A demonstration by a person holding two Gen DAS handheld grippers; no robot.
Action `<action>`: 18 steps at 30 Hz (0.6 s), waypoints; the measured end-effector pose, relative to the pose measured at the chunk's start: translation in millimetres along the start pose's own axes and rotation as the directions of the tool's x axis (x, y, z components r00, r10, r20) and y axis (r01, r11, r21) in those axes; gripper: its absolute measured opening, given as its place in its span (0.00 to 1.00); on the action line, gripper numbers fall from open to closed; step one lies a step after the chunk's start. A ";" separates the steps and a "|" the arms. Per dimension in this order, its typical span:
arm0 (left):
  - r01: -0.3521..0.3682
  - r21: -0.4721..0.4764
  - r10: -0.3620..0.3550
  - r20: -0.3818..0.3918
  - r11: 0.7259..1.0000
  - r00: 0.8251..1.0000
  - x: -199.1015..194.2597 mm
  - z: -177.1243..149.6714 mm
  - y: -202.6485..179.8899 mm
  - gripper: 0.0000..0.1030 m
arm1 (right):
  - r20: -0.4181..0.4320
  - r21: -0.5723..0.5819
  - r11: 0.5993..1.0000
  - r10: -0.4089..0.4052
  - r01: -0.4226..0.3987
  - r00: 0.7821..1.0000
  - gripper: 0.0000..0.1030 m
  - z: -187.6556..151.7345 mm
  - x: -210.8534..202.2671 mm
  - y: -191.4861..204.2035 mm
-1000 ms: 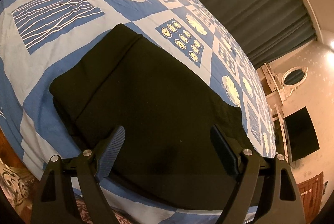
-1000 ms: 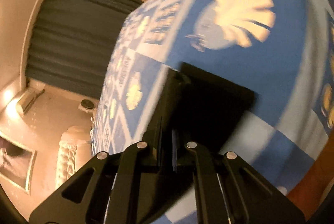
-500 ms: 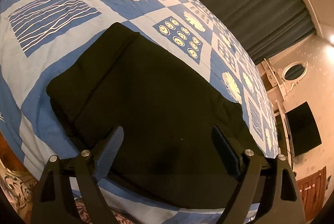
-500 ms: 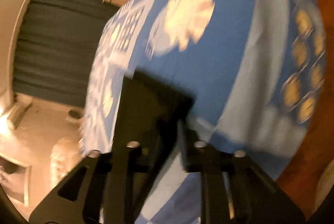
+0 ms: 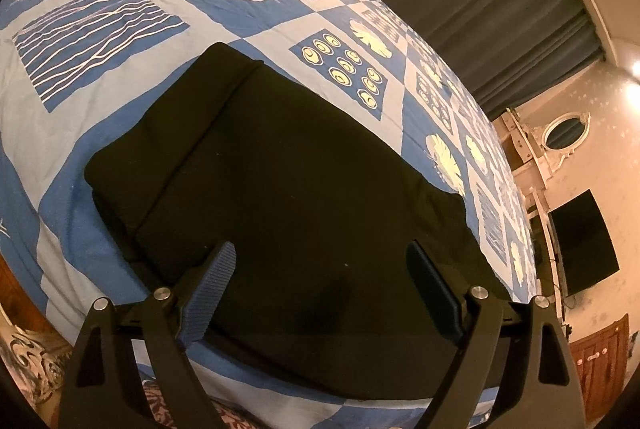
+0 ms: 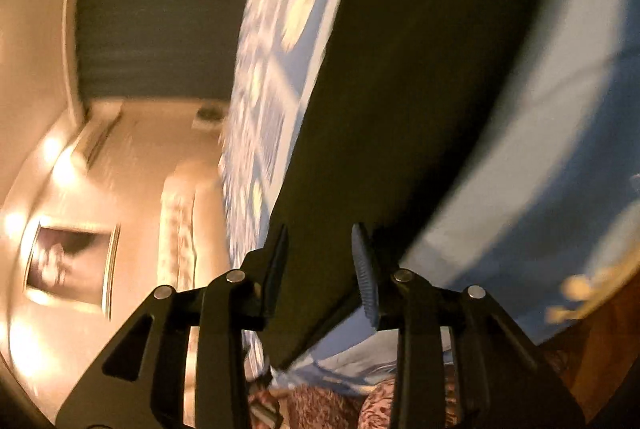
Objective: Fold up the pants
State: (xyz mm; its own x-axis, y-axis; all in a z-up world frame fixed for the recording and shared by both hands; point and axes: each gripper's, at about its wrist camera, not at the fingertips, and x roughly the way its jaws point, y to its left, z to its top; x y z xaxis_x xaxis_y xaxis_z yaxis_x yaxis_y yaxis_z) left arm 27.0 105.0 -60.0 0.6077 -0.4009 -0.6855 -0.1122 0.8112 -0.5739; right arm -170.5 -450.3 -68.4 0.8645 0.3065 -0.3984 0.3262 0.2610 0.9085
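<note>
Blue patterned bedding (image 5: 100,101) fills the left wrist view, with a dark curtain (image 5: 480,1) beyond the bed. Black pants (image 5: 280,181) lie folded flat on it, straight ahead of the left tongs (image 5: 320,285), which hang wide open above the near edge, nothing between the pads.

Right wrist view, blurred: the right tongs (image 6: 320,269) are opening, pads clear of the pants (image 6: 420,69), which stretch ahead from between them over the bedding (image 6: 560,149).
</note>
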 end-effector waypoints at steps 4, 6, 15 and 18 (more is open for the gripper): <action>0.001 0.003 -0.001 -0.004 1.000 1.000 -0.2 0.1 0.1 0.84 | -0.054 -0.044 0.997 -0.059 0.057 0.997 0.39 -6.6 30.3 4.0; 0.003 0.003 -0.003 -0.005 1.000 1.000 0.0 0.1 0.4 0.84 | -0.064 -0.078 0.993 -0.090 0.085 0.994 0.37 -0.4 32.9 5.0; -0.002 0.029 0.002 -0.011 1.000 1.000 2.0 -0.8 -0.8 0.84 | 0.104 -0.187 0.963 -0.176 0.193 0.979 0.56 32.5 -43.8 20.4; -0.007 0.037 0.007 -0.010 0.999 1.000 2.4 -1.2 -1.4 0.84 | 0.251 -0.161 0.950 -0.223 0.268 0.942 0.63 81.5 -93.9 17.7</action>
State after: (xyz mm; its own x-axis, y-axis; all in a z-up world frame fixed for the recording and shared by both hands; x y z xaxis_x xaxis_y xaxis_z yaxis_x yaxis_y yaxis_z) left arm 27.6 102.4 -61.4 0.5987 -0.3997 -0.6941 -0.0869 0.8290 -0.5524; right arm -214.8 -549.1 -4.7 0.8375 0.0003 -0.5465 0.4800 0.4777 0.7358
